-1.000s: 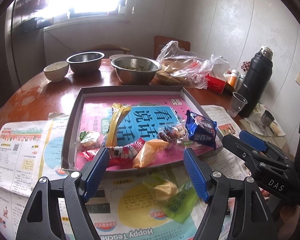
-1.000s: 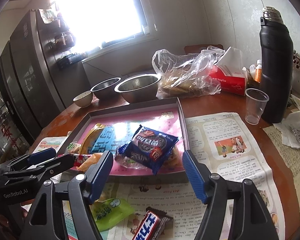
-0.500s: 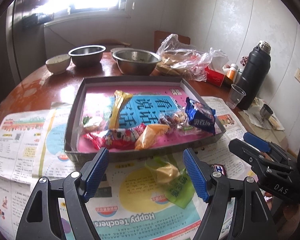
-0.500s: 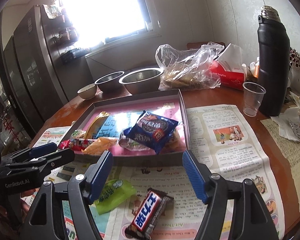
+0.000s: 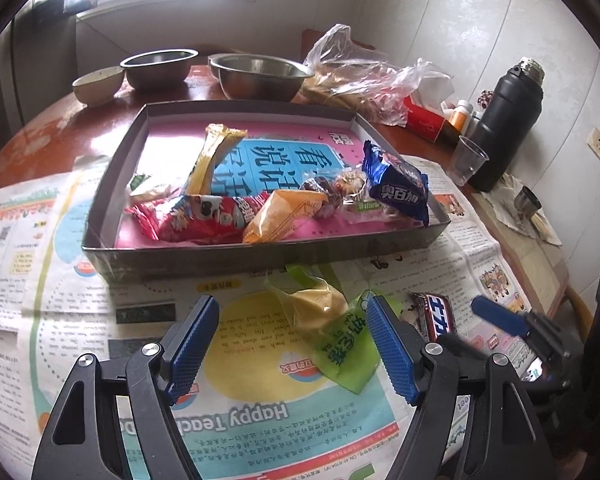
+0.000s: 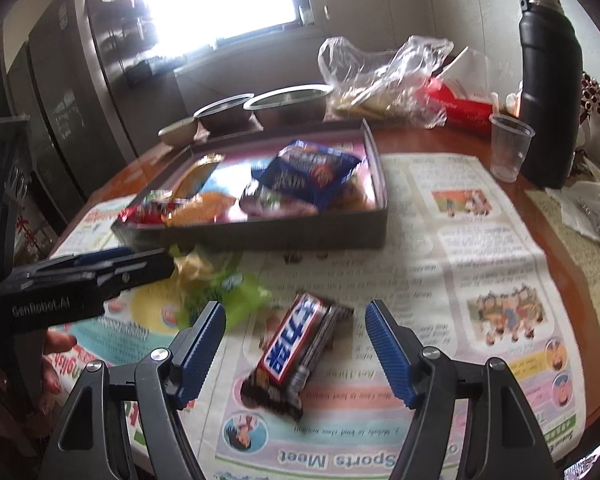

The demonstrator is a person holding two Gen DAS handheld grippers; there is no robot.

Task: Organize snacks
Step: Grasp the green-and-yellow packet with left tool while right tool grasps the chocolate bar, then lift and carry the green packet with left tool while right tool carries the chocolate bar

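Observation:
A dark shallow tray (image 5: 236, 258) (image 6: 260, 236) on the newspaper-covered table holds several snack packets, among them a blue one (image 5: 396, 188) (image 6: 308, 172) and a red one (image 5: 196, 216). In front of the tray lies a green-and-yellow packet (image 5: 328, 328) (image 6: 220, 288); my left gripper (image 5: 290, 344) hangs open over it, its right pad beside the packet. A dark chocolate bar with a blue-and-red label (image 6: 296, 350) (image 5: 434, 318) lies to its right, between the spread pads of my open right gripper (image 6: 296, 346). Neither gripper touches anything.
Behind the tray stand two steel bowls (image 5: 256, 76), a small ceramic bowl (image 5: 98, 84) and a plastic bag of food (image 5: 364, 80). A black flask (image 5: 508, 120), a clear cup (image 5: 466, 160) and a red tissue box (image 6: 460, 110) sit at the right.
Both grippers have come down and back from the tray toward the near newspaper. The green packet and the chocolate bar now sit between their pads. Jaw widths look unchanged.

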